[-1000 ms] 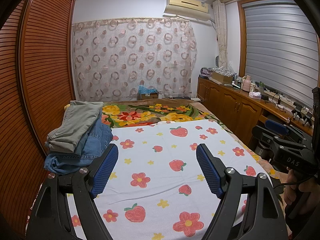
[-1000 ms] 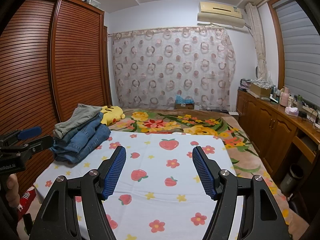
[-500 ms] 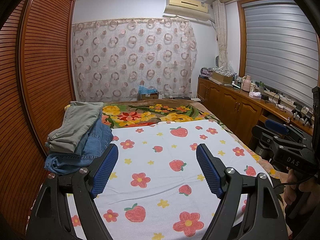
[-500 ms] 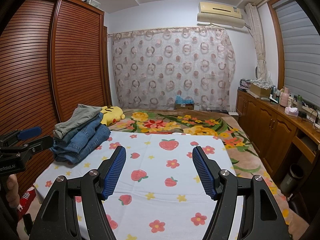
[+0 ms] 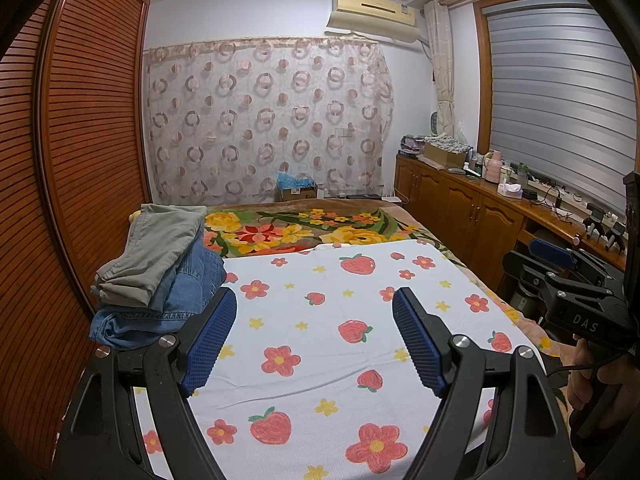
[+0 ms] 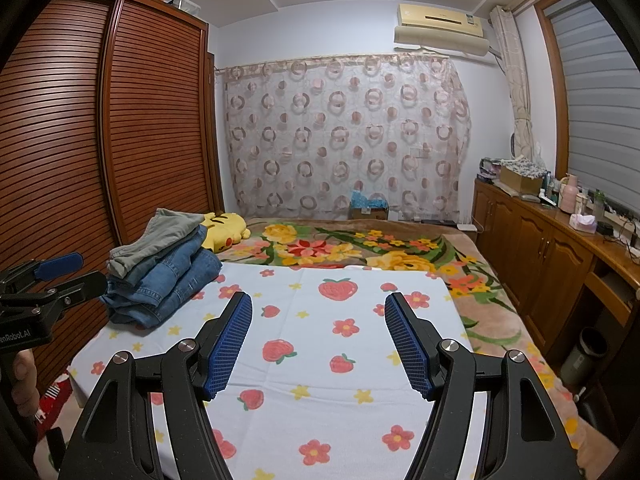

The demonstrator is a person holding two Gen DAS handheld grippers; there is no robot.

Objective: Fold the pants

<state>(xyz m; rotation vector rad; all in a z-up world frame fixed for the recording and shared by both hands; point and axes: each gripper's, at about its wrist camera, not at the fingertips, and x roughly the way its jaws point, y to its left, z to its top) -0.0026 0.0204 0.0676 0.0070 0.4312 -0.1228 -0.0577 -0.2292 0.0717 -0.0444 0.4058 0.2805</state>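
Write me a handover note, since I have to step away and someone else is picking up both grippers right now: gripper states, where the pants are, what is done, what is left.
Left gripper: open, holding nothing, above the strawberry-print sheet.
Right gripper: open, holding nothing, above the same sheet.
Pants: all in one pile at the sheet's far left corner, by the wardrobe; grey-green pants on top, jeans beneath. A yellow plush toy lies just behind the pile.
Done: no pair is laid out on the sheet; I cannot tell whether the pile is already folded.
Left: probably take the top pair, spread it on the sheet, and fold.
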